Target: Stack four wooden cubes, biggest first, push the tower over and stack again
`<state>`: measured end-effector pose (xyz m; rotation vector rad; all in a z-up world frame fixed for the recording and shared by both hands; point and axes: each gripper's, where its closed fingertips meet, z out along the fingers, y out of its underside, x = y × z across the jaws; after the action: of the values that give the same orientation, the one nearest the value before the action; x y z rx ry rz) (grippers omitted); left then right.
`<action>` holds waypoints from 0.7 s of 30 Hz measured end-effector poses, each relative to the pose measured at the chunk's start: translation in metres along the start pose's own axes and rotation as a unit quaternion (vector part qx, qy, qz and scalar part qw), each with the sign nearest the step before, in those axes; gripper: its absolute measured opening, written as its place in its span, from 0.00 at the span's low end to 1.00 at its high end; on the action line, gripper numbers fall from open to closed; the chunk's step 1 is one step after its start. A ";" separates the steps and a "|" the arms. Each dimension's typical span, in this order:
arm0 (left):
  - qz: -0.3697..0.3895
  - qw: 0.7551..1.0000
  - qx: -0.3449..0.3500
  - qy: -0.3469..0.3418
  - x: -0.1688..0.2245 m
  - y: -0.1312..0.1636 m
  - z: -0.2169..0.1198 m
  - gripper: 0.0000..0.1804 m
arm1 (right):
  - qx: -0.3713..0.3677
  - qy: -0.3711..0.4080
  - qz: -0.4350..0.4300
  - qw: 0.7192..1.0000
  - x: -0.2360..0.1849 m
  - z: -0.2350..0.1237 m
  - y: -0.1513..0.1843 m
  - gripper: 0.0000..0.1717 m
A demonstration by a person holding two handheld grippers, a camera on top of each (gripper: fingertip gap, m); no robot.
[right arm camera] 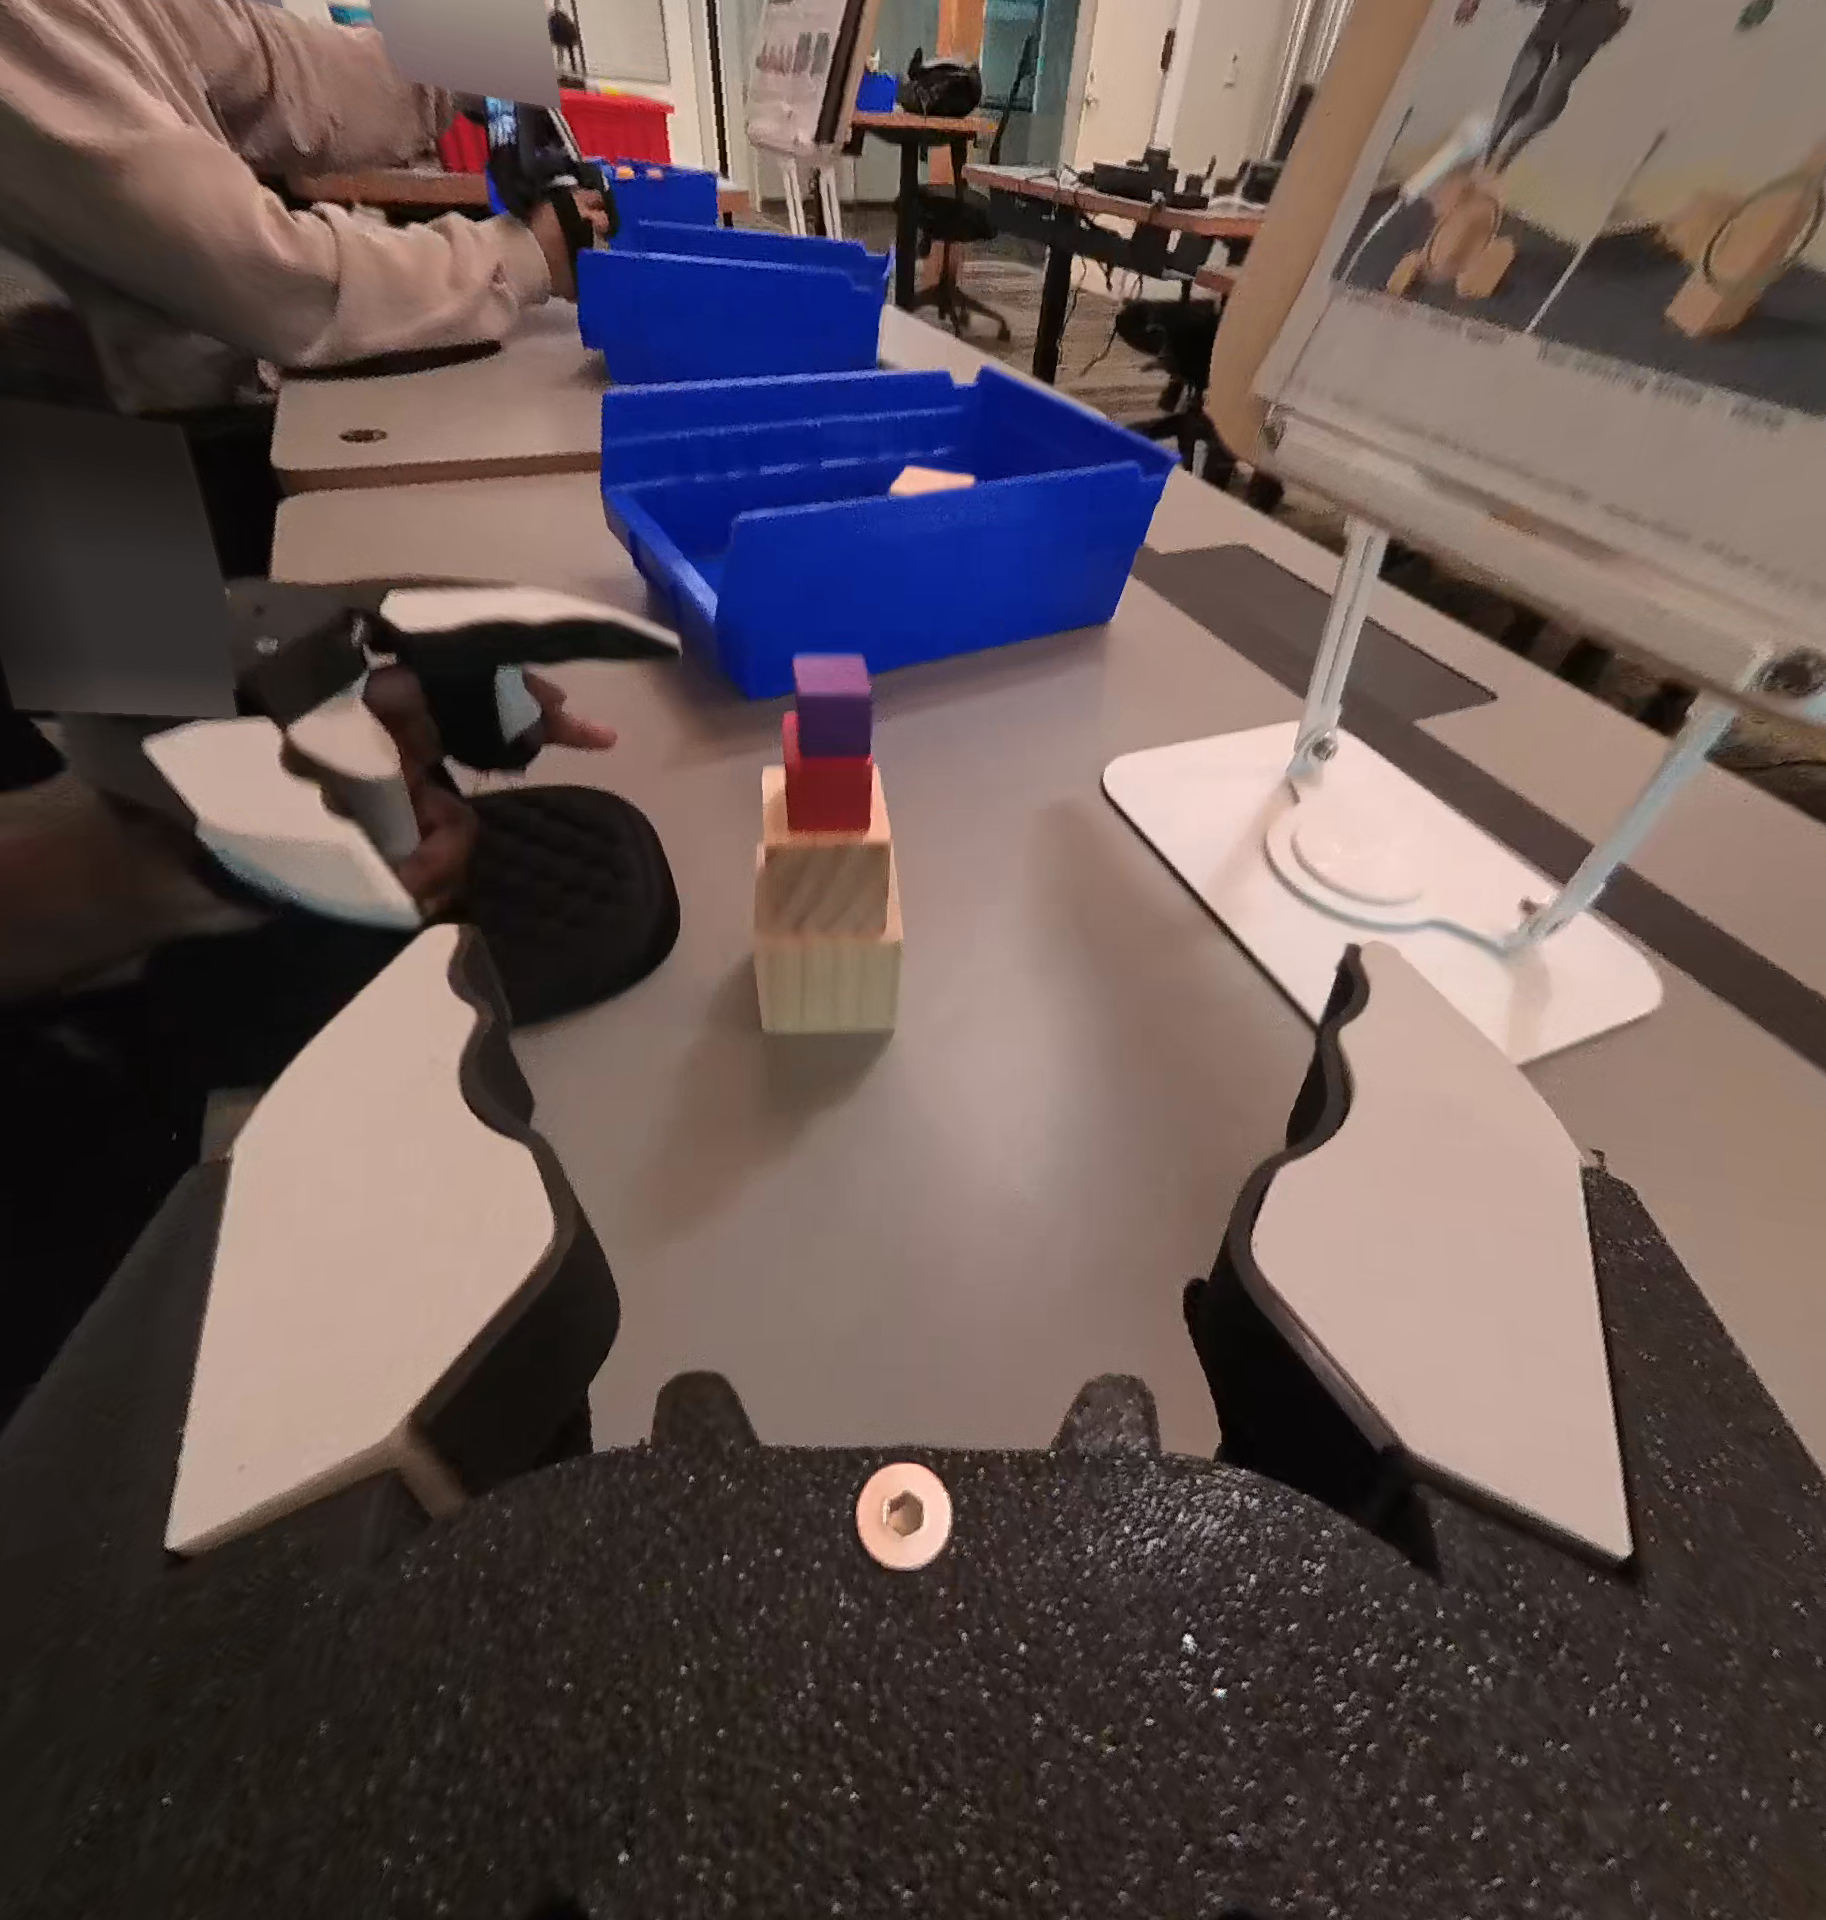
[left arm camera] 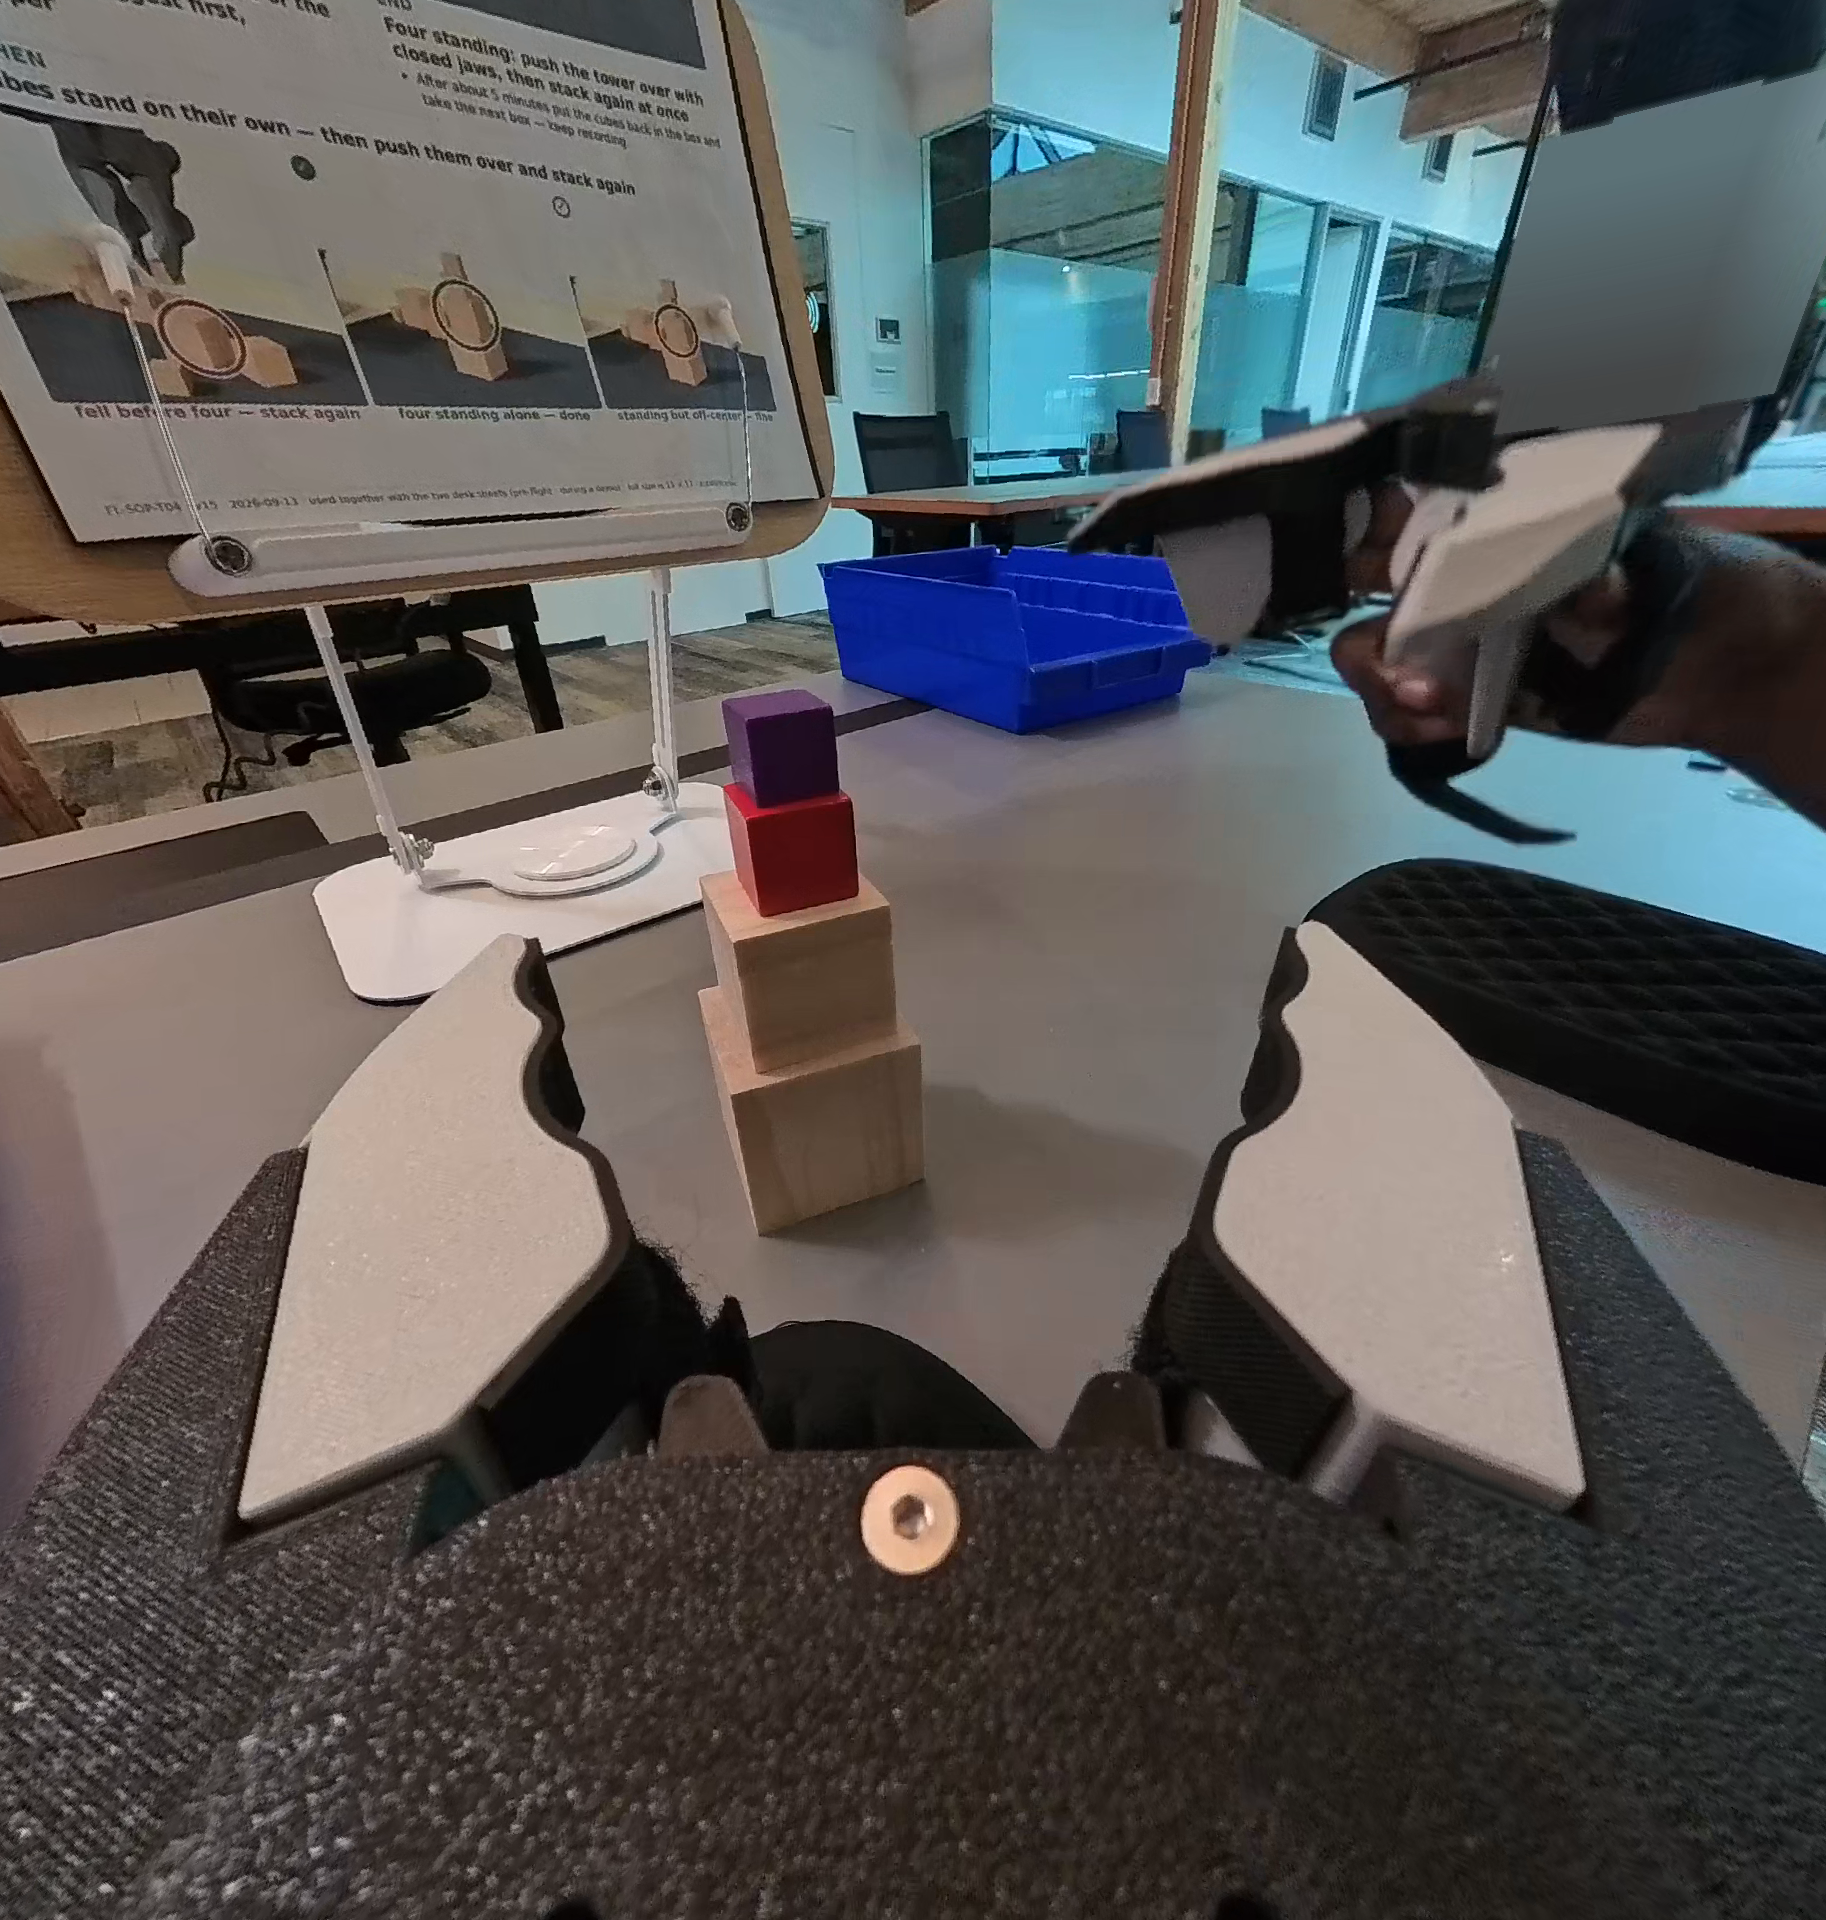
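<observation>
I see both my left tool [left arm camera: 909, 997] and right tool [right arm camera: 909, 997] spread wide, gripping nothing; the four-cube tower [left arm camera: 805, 966] stands unaided mid-counter [left arm camera: 1148, 935], blue bin [left arm camera: 1002, 634] behind near the far edge.

Blue bin [left arm camera: 1002, 634] holding a wooden piece [right arm camera: 930, 481], white document stand [left arm camera: 493, 883], black pad [left arm camera: 1615, 997]

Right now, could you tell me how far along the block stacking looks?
Done: four cubes stand stacked on the grey table, two plain wooden cubes below, a red cube, then a purple cube on top. In hand: nothing; left claw and right claw are open, clear of it. One wooden piece remains in the blue plastic bin.
</observation>
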<state>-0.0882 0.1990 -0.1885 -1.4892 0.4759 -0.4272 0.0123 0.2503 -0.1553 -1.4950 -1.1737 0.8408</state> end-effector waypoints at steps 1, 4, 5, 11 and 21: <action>0.000 1.000 0.000 0.000 0.000 0.000 0.000 0.70 | -0.001 -0.002 -0.002 1.000 -0.002 -0.002 0.008 0.82; 0.000 1.000 0.001 0.000 0.000 0.000 0.000 0.70 | 0.001 -0.012 -0.010 1.000 -0.010 -0.007 0.028 0.77; 0.000 1.000 0.001 -0.001 0.000 0.000 0.000 0.69 | 0.005 -0.015 -0.012 1.000 -0.012 -0.008 0.034 0.76; 0.001 1.000 -0.001 0.000 0.000 0.000 0.000 0.69 | -0.001 -0.032 0.013 0.999 -0.020 -0.001 0.062 0.75; -0.001 1.000 0.010 0.006 0.001 -0.003 -0.002 0.67 | 0.004 -0.008 -0.016 1.000 -0.021 -0.001 0.063 0.73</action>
<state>-0.0879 0.1967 -0.1856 -1.4692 0.4780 -0.4414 0.0236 0.2294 -0.2172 -1.4615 -1.2024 0.8368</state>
